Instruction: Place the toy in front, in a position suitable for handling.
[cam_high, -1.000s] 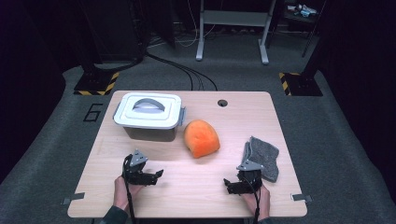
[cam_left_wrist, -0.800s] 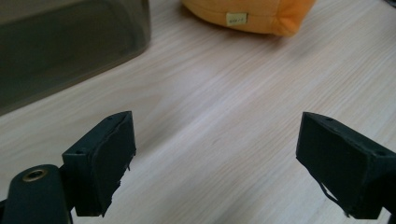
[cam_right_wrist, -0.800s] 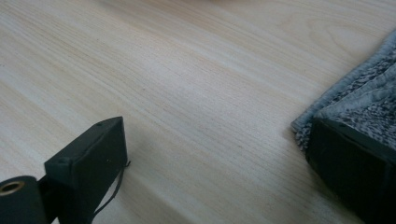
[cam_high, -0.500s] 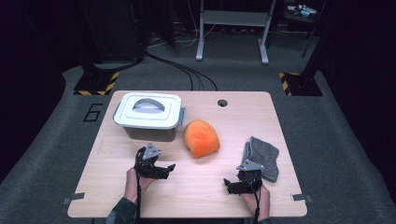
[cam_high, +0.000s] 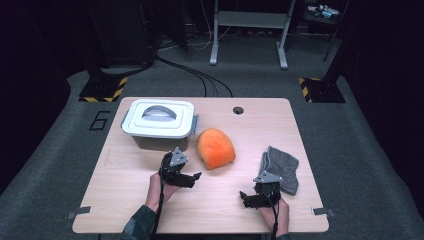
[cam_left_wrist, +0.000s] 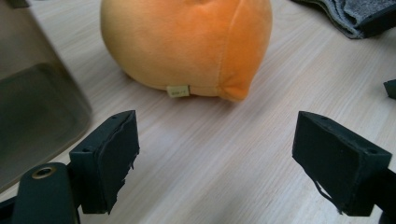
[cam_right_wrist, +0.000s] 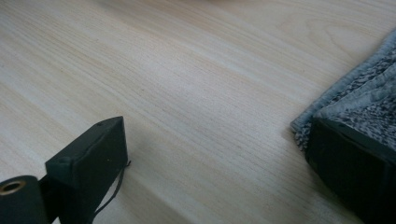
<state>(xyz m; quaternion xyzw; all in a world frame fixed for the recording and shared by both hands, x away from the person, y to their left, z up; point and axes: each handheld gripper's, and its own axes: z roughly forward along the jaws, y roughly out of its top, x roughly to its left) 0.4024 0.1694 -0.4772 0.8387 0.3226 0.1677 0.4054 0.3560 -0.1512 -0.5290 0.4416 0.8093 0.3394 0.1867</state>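
An orange plush toy (cam_high: 216, 148) (cam_left_wrist: 187, 44) lies mid-table, with a small tag on its near side. My left gripper (cam_high: 191, 179) (cam_left_wrist: 224, 158) is open just short of it, jaws wide apart with bare wood between them. A grey lidded box (cam_high: 158, 122) stands left of the toy; its wall (cam_left_wrist: 32, 107) is close beside my left jaw. A folded grey cloth (cam_high: 281, 169) (cam_right_wrist: 359, 109) lies at the right. My right gripper (cam_high: 248, 199) (cam_right_wrist: 224, 163) rests open near the front edge, its right jaw at the cloth's edge.
The wooden table (cam_high: 125, 200) has a cable hole (cam_high: 238, 110) near its far edge. A dark floor with cables, a stand and striped blocks surrounds the table.
My left gripper has moved forward and to the right, from the front left of the table toward the orange plush toy. The right gripper has stayed put.
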